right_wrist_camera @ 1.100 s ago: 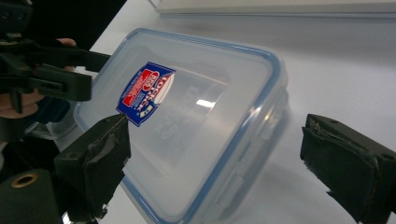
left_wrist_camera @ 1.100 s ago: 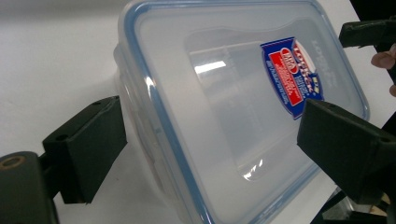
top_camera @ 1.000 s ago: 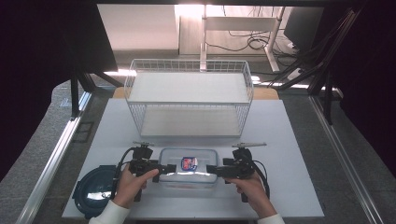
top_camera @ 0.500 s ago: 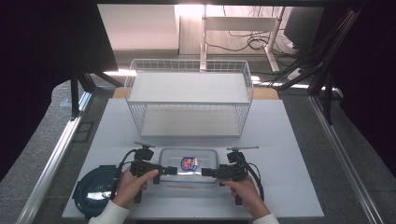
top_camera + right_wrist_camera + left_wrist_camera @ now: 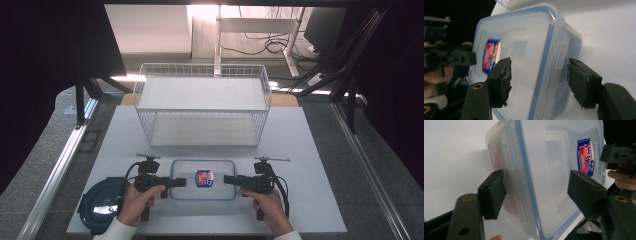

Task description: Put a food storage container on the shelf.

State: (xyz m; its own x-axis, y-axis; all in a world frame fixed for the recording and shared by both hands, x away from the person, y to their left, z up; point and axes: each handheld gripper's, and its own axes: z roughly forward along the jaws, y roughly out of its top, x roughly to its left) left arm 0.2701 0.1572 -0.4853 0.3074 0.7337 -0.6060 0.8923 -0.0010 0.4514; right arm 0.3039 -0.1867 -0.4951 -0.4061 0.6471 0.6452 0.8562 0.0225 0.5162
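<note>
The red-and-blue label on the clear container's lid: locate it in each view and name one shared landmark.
High view: label at the lid's centre, between both grippers.
Left gripper view: label upper right, beyond the jaws.
Right gripper view: label left of centre, above the left-hand jaw.
Shared landmark: the lid's blue seal.

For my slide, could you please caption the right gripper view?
Right gripper, jaws just closing, clamps one end of clear lidded plastic container on white table.

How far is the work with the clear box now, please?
Done: the lidded clear plastic box with blue rim sits between both grippers. In hand: both jaws have just been closing; right gripper pinches its end, left gripper not yet tight. Left: lifting it, perhaps into the white wire rack.
</note>
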